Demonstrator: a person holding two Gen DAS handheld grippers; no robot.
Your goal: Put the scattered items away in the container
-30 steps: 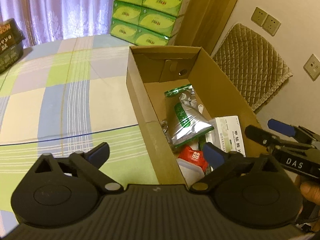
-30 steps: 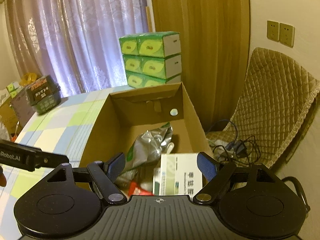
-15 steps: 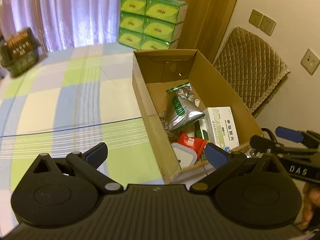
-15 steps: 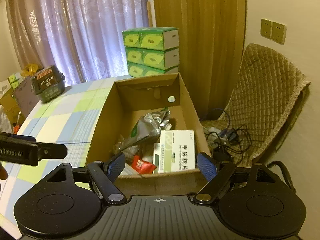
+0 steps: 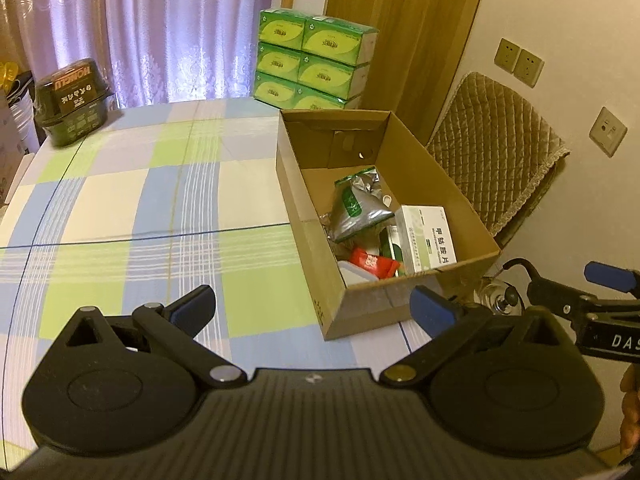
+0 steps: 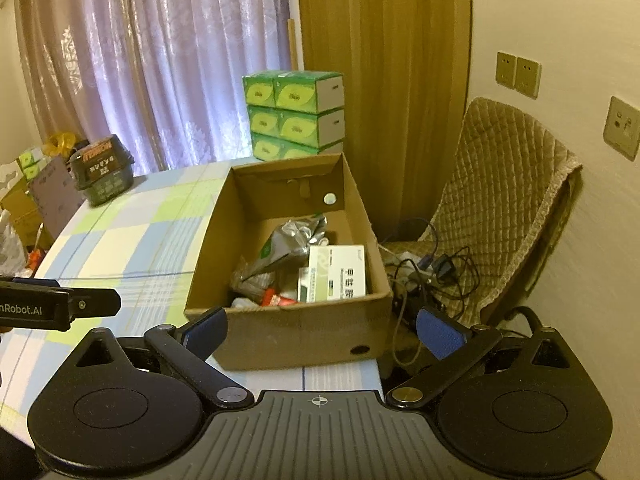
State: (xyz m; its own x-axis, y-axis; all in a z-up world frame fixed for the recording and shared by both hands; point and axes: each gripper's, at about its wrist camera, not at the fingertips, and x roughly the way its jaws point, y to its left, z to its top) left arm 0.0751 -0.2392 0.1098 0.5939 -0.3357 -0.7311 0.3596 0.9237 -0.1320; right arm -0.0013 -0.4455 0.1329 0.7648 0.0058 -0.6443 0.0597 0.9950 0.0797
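A checked tablecloth point(image 5: 140, 200) carries the cardboard box point(image 5: 468, 204). I hold both the left gripper point(image 5: 312, 308) and right gripper point(image 6: 322, 326) level before it, jaws spread, empty.

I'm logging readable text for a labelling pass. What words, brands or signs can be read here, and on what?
"DAS": on the right tool, cut off at the frame edge.
"nRobot.AI": on the left tool, its start cut off.
"HOMELIT"-like brand, upside down: on the dark basket; uncertain.
White medicine box in the cardboard box: Chinese characters, too blurred to read.
Green tissue packs, red packet: print illegible.
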